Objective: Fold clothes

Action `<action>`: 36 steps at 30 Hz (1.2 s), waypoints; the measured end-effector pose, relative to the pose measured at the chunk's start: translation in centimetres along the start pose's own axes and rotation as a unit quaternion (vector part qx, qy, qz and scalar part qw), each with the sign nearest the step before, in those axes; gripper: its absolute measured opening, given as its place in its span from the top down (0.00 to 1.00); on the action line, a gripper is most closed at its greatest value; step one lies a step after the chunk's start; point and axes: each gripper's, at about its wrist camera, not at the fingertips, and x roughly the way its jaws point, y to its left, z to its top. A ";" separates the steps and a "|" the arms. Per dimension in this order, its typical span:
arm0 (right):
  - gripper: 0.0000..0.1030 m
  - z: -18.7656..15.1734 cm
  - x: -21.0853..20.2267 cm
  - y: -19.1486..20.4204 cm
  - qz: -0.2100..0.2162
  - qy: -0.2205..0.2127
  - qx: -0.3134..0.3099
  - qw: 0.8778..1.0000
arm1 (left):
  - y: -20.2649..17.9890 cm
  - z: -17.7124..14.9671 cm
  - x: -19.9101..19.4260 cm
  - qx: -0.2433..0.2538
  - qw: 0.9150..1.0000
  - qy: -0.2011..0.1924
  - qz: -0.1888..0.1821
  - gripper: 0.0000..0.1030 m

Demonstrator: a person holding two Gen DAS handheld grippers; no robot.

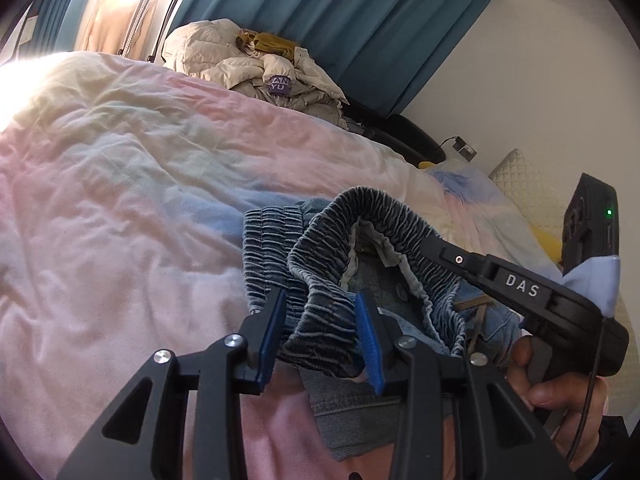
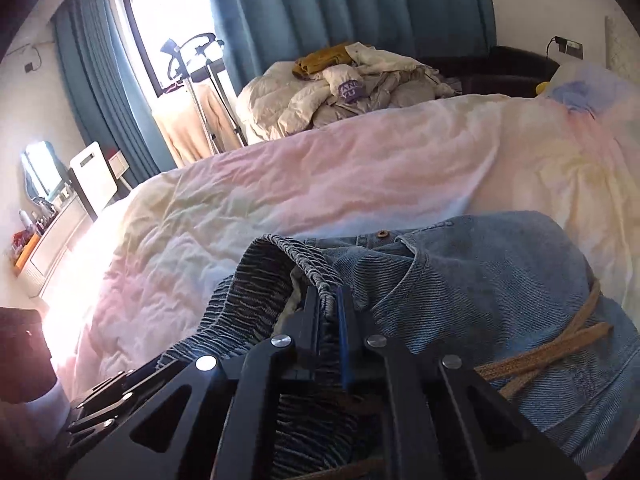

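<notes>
On the pink and pale yellow quilted bed cover [image 2: 320, 168], the right gripper [image 2: 329, 316] is clamped tight on the ribbed elastic waistband [image 2: 256, 280] of a pair of faded blue denim trousers [image 2: 500, 280], its black fingers pinching the gathered edge. The left gripper [image 1: 320, 336] has its blue-padded jaws spread, with a fold of the same waistband lying between them, not squeezed. The trousers lie bunched on the cover near the front of the bed, their tan woven drawstring [image 2: 560, 352] trailing over the denim. Farther back, a heap of cream puffer jackets [image 2: 340, 92] sits before teal curtains [image 2: 340, 8]
</notes>
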 end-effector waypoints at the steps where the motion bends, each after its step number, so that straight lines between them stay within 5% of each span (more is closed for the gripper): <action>1: 0.93 0.1 -0.3 0.0 0.004 -0.005 0.003 1.000 | -0.2 -0.1 -0.1 0.003 1.000 0.001 -0.003 0.65; 7: 0.93 0.8 -2.0 -0.1 0.045 -0.042 0.012 0.998 | -2.2 -0.3 -0.8 0.018 0.998 0.000 -0.059 0.65; 13: 0.93 1.8 -3.4 0.4 0.080 -0.088 0.002 0.993 | -2.6 -0.3 -0.4 -0.030 0.990 0.006 -0.137 0.65; 20: 0.92 -0.1 3.3 -0.3 0.085 0.047 0.035 0.995 | -3.1 -1.7 1.8 0.017 0.998 0.045 -0.044 0.65; 24: 0.86 -1.6 4.3 0.3 0.080 0.059 0.033 0.995 | -1.4 -1.7 1.5 -0.030 0.998 0.048 -0.038 0.65; 28: 0.57 -1.6 1.5 0.8 0.070 0.024 0.033 0.997 | -0.5 -1.8 -0.4 -0.062 0.997 0.032 -0.045 0.64; 33: 0.48 -1.5 -4.1 -1.0 0.071 -0.019 0.067 0.995 | -0.5 -2.7 -3.1 -0.091 0.993 0.011 -0.074 0.46; 36: 0.46 -2.1 -5.3 -1.9 0.044 -0.005 0.067 0.997 | -0.8 -3.7 -3.4 -0.111 0.990 0.021 -0.083 0.46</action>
